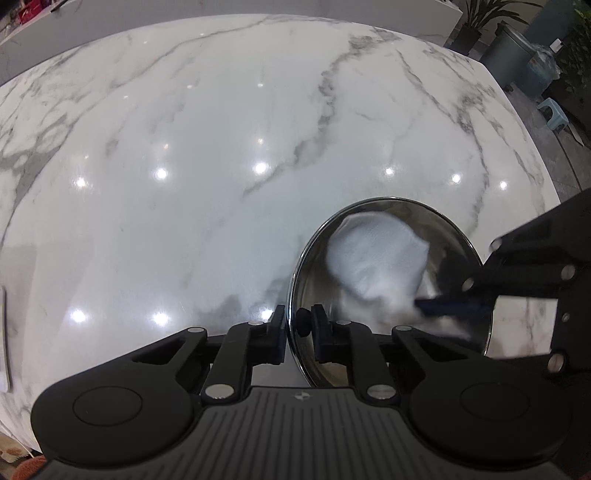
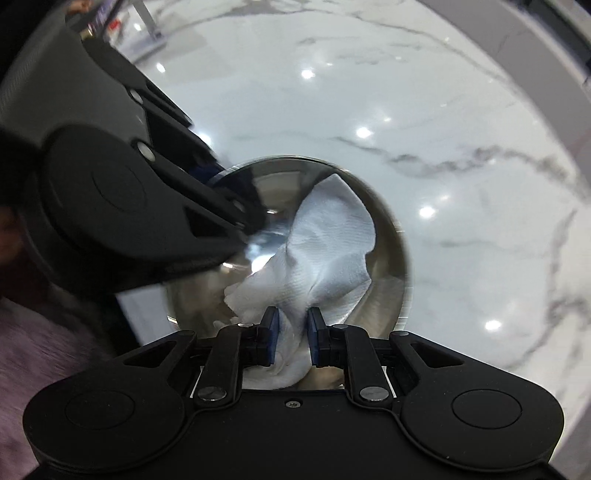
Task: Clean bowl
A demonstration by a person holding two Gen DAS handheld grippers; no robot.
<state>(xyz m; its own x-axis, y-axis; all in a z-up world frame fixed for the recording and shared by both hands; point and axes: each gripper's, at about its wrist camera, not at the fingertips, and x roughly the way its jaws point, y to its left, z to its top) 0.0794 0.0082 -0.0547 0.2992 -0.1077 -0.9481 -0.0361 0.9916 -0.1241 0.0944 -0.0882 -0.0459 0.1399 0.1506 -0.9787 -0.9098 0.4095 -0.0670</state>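
Observation:
A shiny steel bowl (image 1: 314, 273) stands on the white marble counter (image 1: 221, 166). My left gripper (image 1: 298, 322) is shut on the bowl's near rim, one pad outside and one inside. A crumpled white paper towel (image 1: 376, 258) lies inside the bowl. My right gripper (image 1: 423, 306) comes in from the right and is shut on one end of that towel. In the right wrist view the paper towel (image 2: 332, 251) spreads from my right gripper (image 2: 291, 328) across the inside of the bowl (image 2: 391, 258). There my left gripper (image 2: 221, 177) clamps the rim at the upper left.
The counter's far right edge (image 1: 517, 122) drops off to a floor with a dark bin (image 1: 513, 51), potted plants (image 1: 476, 22) and a small blue stool (image 1: 554, 114). A flat pale object (image 1: 4, 332) lies at the counter's left edge. A pinkish sleeve (image 2: 33, 350) shows at the lower left.

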